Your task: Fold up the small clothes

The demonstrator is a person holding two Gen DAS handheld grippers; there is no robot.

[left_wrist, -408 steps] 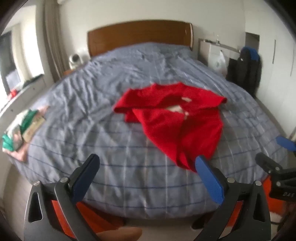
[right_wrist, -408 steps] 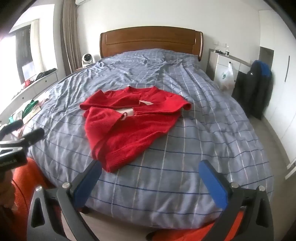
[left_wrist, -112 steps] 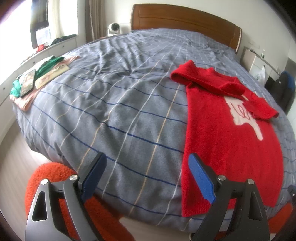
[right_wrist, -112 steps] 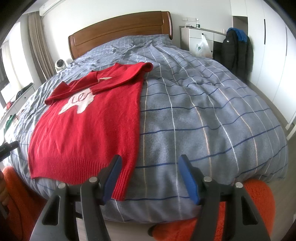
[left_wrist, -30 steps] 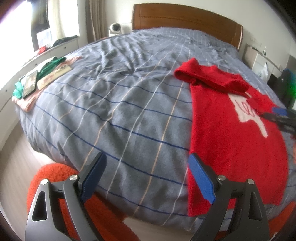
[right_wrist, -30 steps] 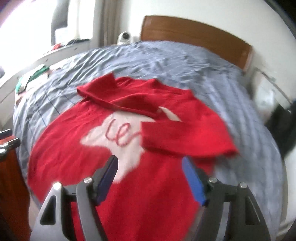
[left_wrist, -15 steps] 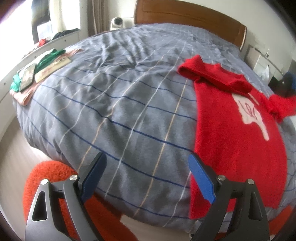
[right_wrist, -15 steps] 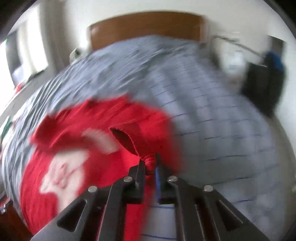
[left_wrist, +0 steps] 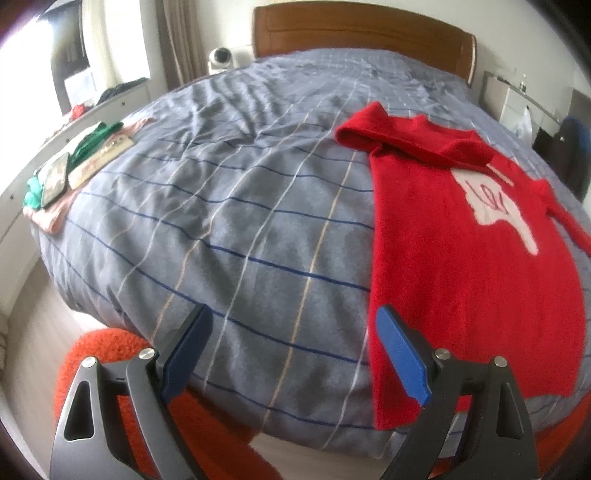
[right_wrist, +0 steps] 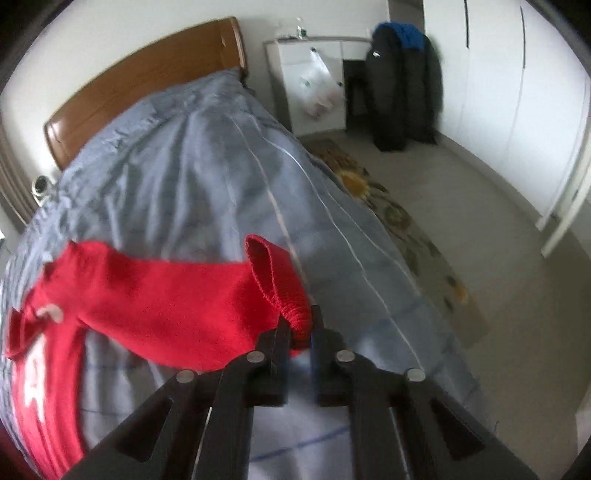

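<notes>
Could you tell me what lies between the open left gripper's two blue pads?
Only bare grey checked bedcover, in the left wrist view; the red knitted sweater begins beyond the right pad of the left gripper.

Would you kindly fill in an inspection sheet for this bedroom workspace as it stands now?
Surface: bed with grey checked cover, rumpled near the headboard.
Job's things: red sweater lying flat, one sleeve pulled out sideways.
Clutter: green garment and phone at the bed's edge.
Grippers: left gripper open, holding nothing; right gripper shut on the sleeve's cuff.
Cables: nothing seen.
Surroundings: wooden headboard, dark jacket, orange rug.
</notes>
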